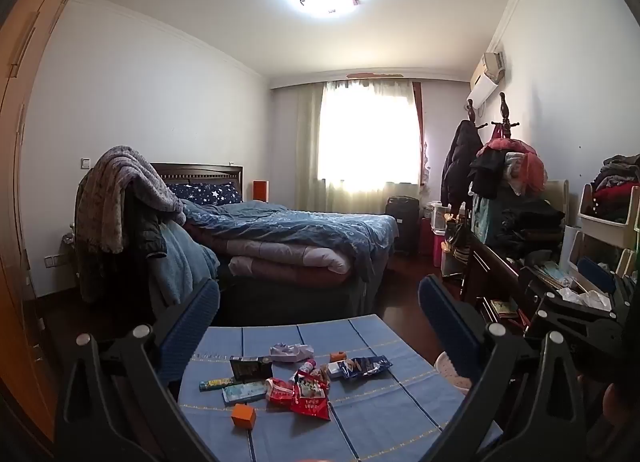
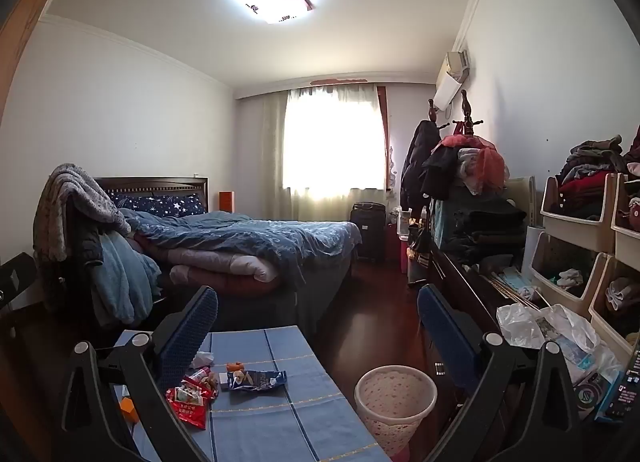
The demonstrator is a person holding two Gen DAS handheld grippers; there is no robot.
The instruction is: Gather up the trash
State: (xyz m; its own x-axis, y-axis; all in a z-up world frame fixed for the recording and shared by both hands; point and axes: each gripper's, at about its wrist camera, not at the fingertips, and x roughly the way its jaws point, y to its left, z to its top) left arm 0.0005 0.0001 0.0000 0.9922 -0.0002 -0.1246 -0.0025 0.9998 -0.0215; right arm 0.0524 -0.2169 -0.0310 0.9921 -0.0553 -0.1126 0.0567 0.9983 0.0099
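Trash lies on a blue-clothed table [image 1: 360, 422]: red snack wrappers [image 1: 308, 394], a blue snack bag [image 1: 362, 367], a crumpled pale tissue [image 1: 291, 351], a dark box [image 1: 250, 368], a small orange box [image 1: 243, 416] and a green strip [image 1: 218, 383]. My left gripper [image 1: 320, 310] is open and empty, held above the table. My right gripper [image 2: 318, 316] is open and empty, above the table's right edge [image 2: 320, 366]. The red wrappers [image 2: 190, 402] and blue bag [image 2: 256, 379] show at its lower left. A white perforated waste basket [image 2: 394, 402] stands on the floor right of the table.
A bed [image 1: 288, 238] with blue bedding stands behind the table. A dark dresser piled with clothes [image 2: 480, 222] and storage bins [image 2: 580, 222] line the right wall. Plastic bags [image 2: 552, 330] lie on the dresser. Dark wood floor [image 2: 360, 322] runs between bed and dresser.
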